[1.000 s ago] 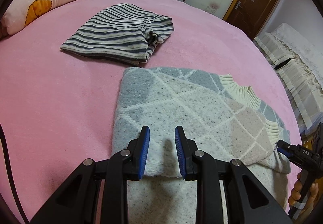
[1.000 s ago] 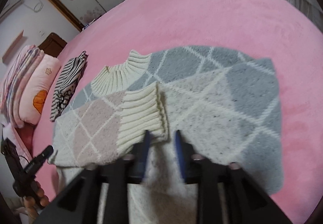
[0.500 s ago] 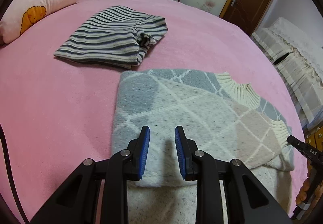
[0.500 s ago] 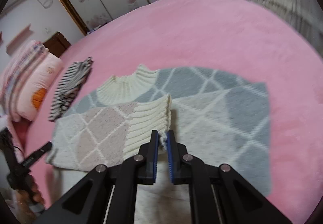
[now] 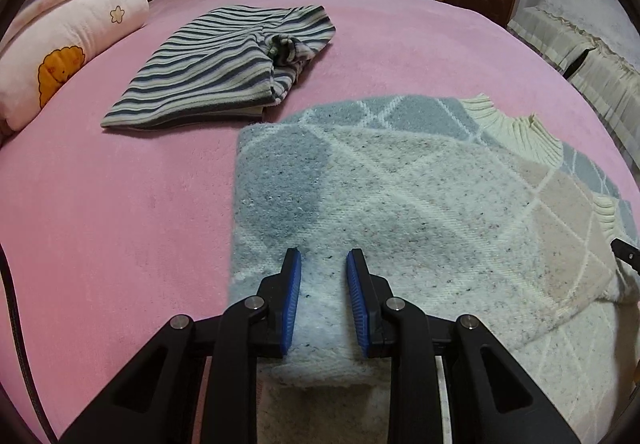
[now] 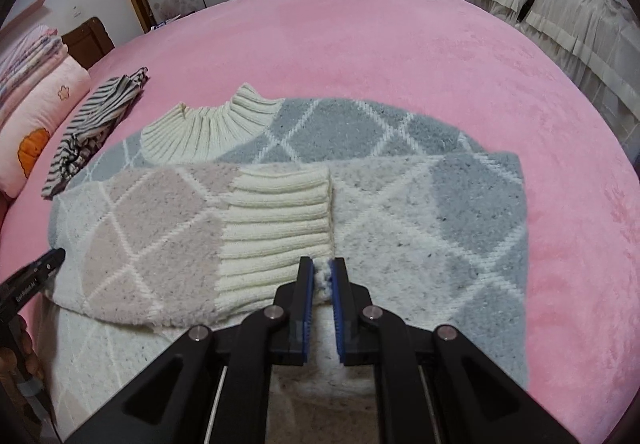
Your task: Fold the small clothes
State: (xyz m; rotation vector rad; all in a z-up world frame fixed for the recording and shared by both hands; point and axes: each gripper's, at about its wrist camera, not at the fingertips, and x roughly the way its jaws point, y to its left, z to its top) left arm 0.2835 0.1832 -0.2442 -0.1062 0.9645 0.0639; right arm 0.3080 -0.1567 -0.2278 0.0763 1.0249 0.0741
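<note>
A grey, cream and pale pink diamond-knit sweater (image 5: 420, 204) lies flat on the pink bed (image 5: 100, 224). One sleeve is folded across its chest, with the ribbed cuff (image 6: 276, 228) ending near the middle. The ribbed collar (image 6: 208, 124) points away from me. My left gripper (image 5: 323, 258) sits at the sweater's near left edge, its blue pads pressing a thick fold of knit. My right gripper (image 6: 322, 264) is shut on a tuft of the sweater (image 6: 420, 212) just beside the cuff.
A folded striped garment (image 5: 224, 64) lies beyond the sweater, close to its far corner. Pink pillows and folded blankets (image 5: 68, 56) are stacked at the left bed edge. A cream-covered sofa (image 6: 560, 12) stands to the right. Wardrobe doors line the back wall.
My right gripper's jaws have come together on the sweater beside the cuff, and its view has rolled level. The left gripper has sunk slightly, still holding the knit.
</note>
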